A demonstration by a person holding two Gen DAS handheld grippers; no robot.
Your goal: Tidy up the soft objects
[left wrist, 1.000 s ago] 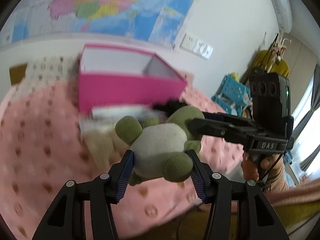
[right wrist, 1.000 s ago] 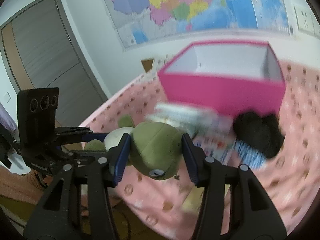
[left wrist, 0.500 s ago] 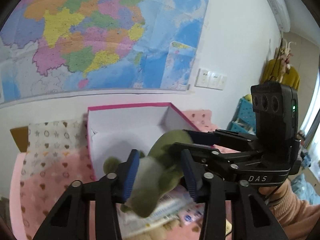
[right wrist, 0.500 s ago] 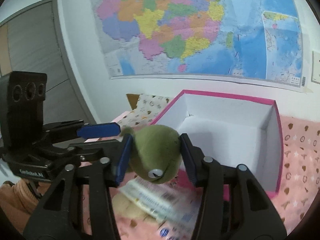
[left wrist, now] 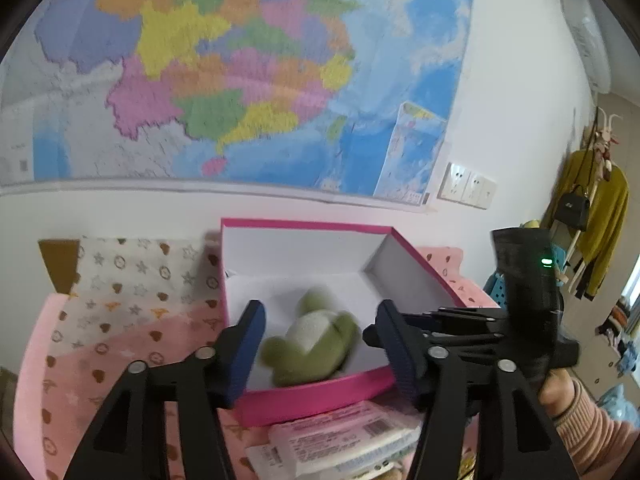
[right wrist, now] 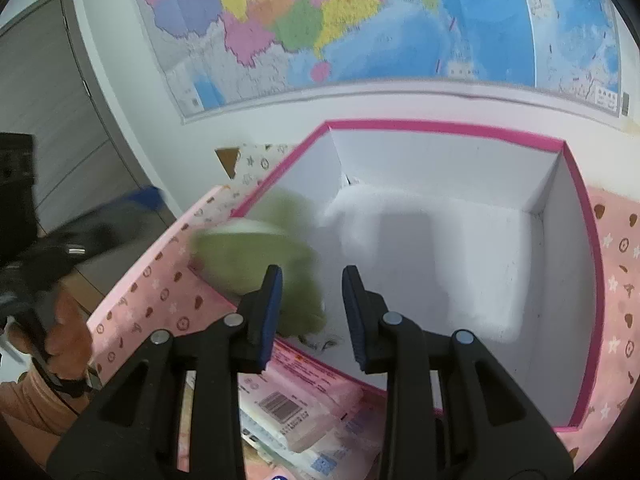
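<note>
A green and white frog plush point(left wrist: 310, 340) lies blurred inside the pink box point(left wrist: 304, 225), near its front left corner, free of both grippers. My left gripper point(left wrist: 320, 318) hovers over the box's front wall; its jaws are opening and no pad touches the plush. In the right wrist view the plush point(right wrist: 256, 256) sits at the left of the white-lined box point(right wrist: 440, 126). My right gripper point(right wrist: 312, 280) hangs above the front wall beside it, its jaws closing on nothing. The left gripper's blue fingertip point(right wrist: 148, 196) shows blurred at the left.
Packets of wipes point(left wrist: 340, 436) lie on the pink patterned blanket point(left wrist: 80, 360) just in front of the box. A big map point(left wrist: 240, 80) covers the wall behind. A grey door point(right wrist: 48, 100) is at the left, and a rack with a yellow garment point(left wrist: 600, 208) stands at the right.
Both grippers carried the frog plush from above the blanket up over the pink box and let go. The plush has dropped into the box and the left jaws have spread.
</note>
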